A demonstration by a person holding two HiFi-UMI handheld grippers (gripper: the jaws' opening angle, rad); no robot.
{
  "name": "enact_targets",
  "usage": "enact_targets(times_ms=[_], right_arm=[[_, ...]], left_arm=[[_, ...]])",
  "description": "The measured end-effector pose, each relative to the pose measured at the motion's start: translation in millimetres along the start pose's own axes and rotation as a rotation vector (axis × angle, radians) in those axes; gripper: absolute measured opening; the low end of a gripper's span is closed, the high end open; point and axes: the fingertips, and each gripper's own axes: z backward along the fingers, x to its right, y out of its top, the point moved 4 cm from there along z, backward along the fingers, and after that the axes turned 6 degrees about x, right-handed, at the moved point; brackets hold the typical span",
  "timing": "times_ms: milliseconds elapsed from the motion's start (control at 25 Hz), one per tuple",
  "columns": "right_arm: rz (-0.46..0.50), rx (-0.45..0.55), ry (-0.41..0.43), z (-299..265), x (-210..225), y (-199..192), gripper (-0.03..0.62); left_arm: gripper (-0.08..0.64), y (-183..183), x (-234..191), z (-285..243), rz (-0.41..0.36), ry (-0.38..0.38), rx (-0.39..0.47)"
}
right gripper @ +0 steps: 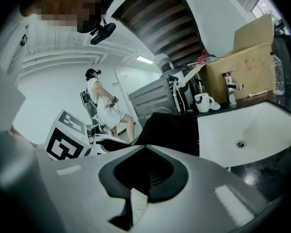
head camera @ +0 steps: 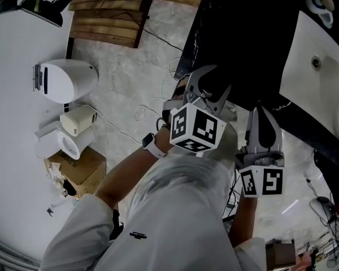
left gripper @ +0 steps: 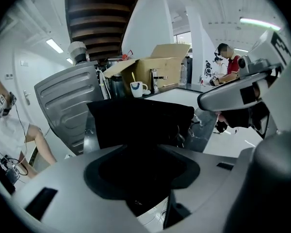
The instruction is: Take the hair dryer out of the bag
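Black bag (left gripper: 136, 123) lies ahead of left fingers (left gripper: 63, 178) (spread).

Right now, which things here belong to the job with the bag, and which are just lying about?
Job:
bag; left claw, open, aimed at it; right claw, shut. No hair dryer shows.

Lying about:
mug; box; sink; tap.
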Motion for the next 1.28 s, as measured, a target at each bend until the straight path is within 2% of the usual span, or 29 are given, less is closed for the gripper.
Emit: enact_targets(times_ms=[120, 280, 320, 600, 760, 880, 1080, 1280], right_arm=[[-0.001, -0.004, -0.003, -1, 2, -3, 0.012], [-0.001, -0.008, -0.001, -4, 2, -6, 0.012], [0.001, -0.009, 0.000, -5, 2, -6, 0.012], [0.024, -0.028, 0.012, -7, -3, -10, 0.012], [0.034, -0.043, 0.005, -8, -4, -12, 0.012], [0.040, -0.063, 0.015, -11, -6, -12, 0.080], [0.031, -0.090, 0.027, -20, -5, -13, 0.142], [0.017, -0.096, 0.008, -29, -6, -9, 0.215]], left_arm=[[0.183, -2, -2, -5, -0.026, 0.015, -0.008], [0.044, 3, -9, -6, 0.015, 0.039, 0.009], [0.032, 4, -10, -5, 0.038, 0.037, 0.013], [0.023, 17, -14, 1, 0.161, -0.018, 0.030], [0.021, 23, -14, 6, 0.200, -0.033, 0.041], [0.021, 26, -15, 9, 0.223, -0.042, 0.047], [0.020, 37, -20, 12, 0.283, -0.064, 0.069], [0.020, 49, -27, 15, 0.300, -0.074, 0.090]])
